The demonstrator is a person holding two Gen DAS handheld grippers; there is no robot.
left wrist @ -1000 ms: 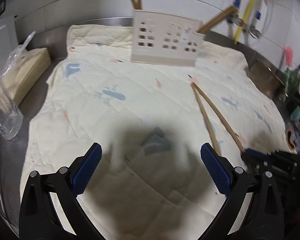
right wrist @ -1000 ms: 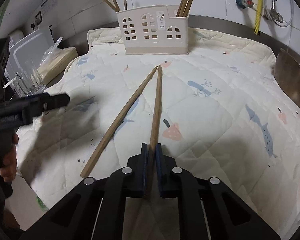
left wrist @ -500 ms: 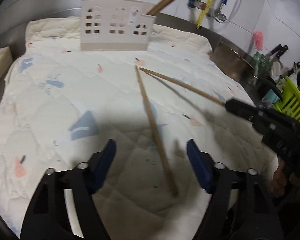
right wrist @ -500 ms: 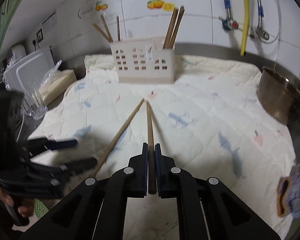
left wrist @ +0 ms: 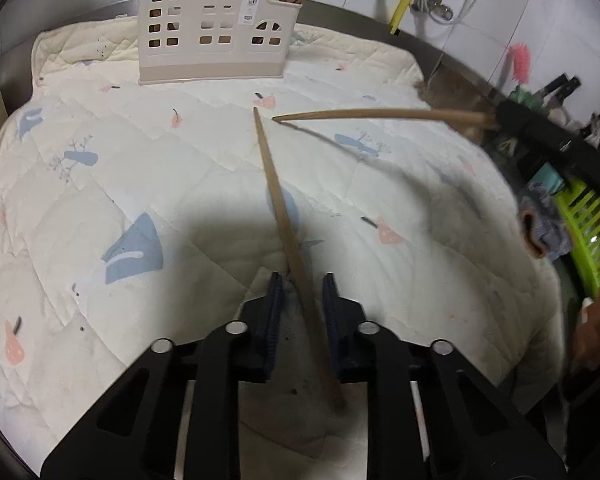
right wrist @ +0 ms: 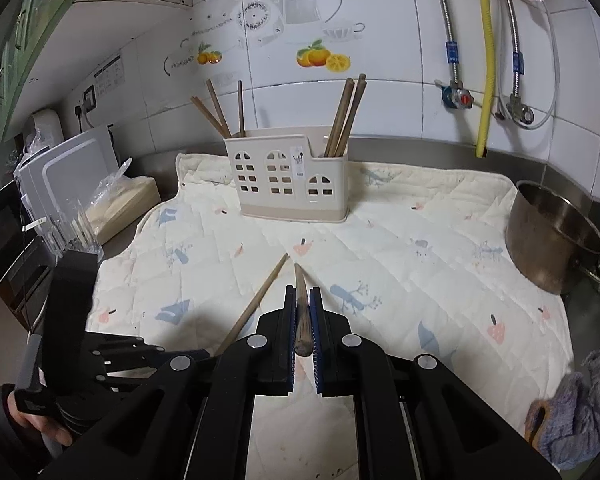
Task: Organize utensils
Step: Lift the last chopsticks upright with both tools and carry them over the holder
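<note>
Left gripper: jaws narrowed around a wooden chopstick lying on the quilted mat. The stick runs between the blue pads, angled so it sits hard by the right pad with a visible gap to the left one, so not clamped (can't tell if the right pad actually touches). Its butt end is back under the gripper body, tip pointing toward the cream utensil holder at the far edge of the mat. Right of that, a second chopstick hangs above the mat, its shadow on the cloth below, tip just beside the first stick's tip, butt end in the right gripper at the frame's right. From the right wrist view: right gripper pressed together, pinching that chopstick near its thick end, stick pointing forward at the holder, well short of it. The other chopstick lies on the mat just left of it, tips close, running back to the left gripper at lower left. The holder already has sticks in the left and right compartments. Steel pot stands off the mat's right edge.
</note>
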